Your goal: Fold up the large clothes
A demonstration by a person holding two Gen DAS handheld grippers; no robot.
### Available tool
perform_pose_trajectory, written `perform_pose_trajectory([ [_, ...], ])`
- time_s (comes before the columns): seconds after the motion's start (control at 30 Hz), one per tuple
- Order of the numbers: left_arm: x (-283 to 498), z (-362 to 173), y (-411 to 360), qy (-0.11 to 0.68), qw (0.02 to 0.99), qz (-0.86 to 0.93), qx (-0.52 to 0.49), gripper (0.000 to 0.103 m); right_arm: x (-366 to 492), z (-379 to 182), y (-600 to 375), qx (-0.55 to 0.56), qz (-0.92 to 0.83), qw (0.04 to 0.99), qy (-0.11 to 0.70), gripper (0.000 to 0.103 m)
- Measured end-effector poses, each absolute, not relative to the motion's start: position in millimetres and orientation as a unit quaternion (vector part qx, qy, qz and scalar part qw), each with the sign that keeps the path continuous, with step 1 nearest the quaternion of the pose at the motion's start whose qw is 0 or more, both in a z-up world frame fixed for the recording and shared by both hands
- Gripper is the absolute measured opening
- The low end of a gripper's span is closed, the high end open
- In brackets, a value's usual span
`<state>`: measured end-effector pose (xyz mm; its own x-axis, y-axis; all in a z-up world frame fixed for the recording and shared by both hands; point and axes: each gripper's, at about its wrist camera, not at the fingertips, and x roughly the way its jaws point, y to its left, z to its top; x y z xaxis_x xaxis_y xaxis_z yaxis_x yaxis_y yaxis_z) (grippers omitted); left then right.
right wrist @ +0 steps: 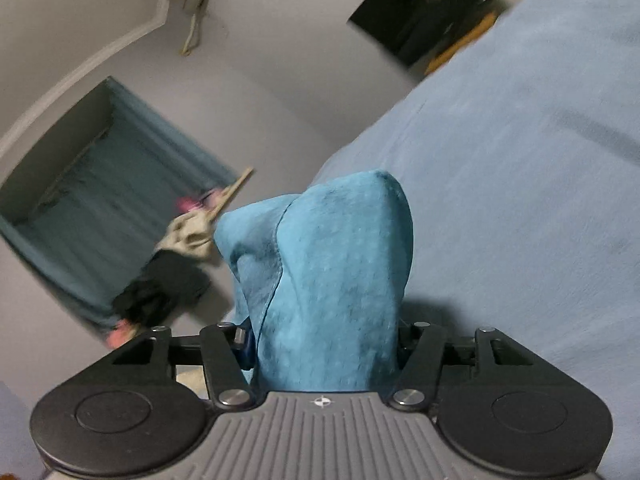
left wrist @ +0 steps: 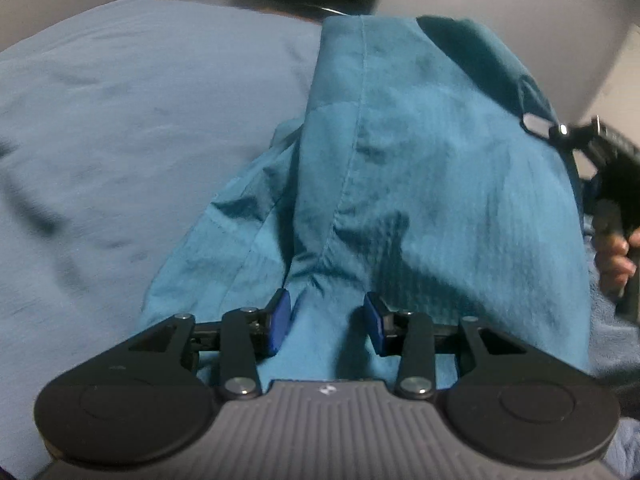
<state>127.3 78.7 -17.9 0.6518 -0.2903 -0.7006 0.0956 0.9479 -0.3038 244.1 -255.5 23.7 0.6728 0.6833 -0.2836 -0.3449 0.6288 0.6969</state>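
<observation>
Teal cloth fills most of what we see: a large garment [left wrist: 400, 152] with a stitched seam running down it, lifted above a pale blue bedsheet [left wrist: 120, 140]. In the left wrist view our left gripper [left wrist: 326, 322] has its blue pads [left wrist: 280, 322] set narrowly, with a gathered fold of the garment bunched between them; the fabric puckers at the pads, so we read this as a grip. Up at the right edge of that view, our right gripper [left wrist: 538, 125] meets the far edge of the same garment, a hand [left wrist: 614, 258] wrapped around its handle.

In the right wrist view our right gripper [right wrist: 322, 346] has a thick wad of the garment [right wrist: 328, 264] standing up between its fingers, filling the gap from side to side. The pads are mostly hidden by the fabric, but the cloth is bundled tight there and held. Beyond it lies the bedsheet [right wrist: 520, 180], tilted in the frame, and a grey wall with a blue curtain [right wrist: 100, 200]. Dark and pink things by the curtain are too blurred for us to name.
</observation>
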Motion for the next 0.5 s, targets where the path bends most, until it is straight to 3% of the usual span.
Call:
perform_pose_trajectory([
  [0.2,180.7,-41.8,12.1,0.378,0.905,-0.163,-0.109,0.037,317.2,58.3,-317.5,0.266,0.254,0.879,0.304,0.06],
  [0.33,197.7,-54.2,0.3,0.364,0.906,-0.175,-0.131,0.039,379.4,87.3,-308.6,0.199,0.252,0.904,0.281,0.06],
  [0.5,195.6,-61.4,7.1,0.348,0.909,-0.176,-0.145,0.045,446.2,72.2,-291.9,0.151,0.133,0.929,0.31,0.086],
])
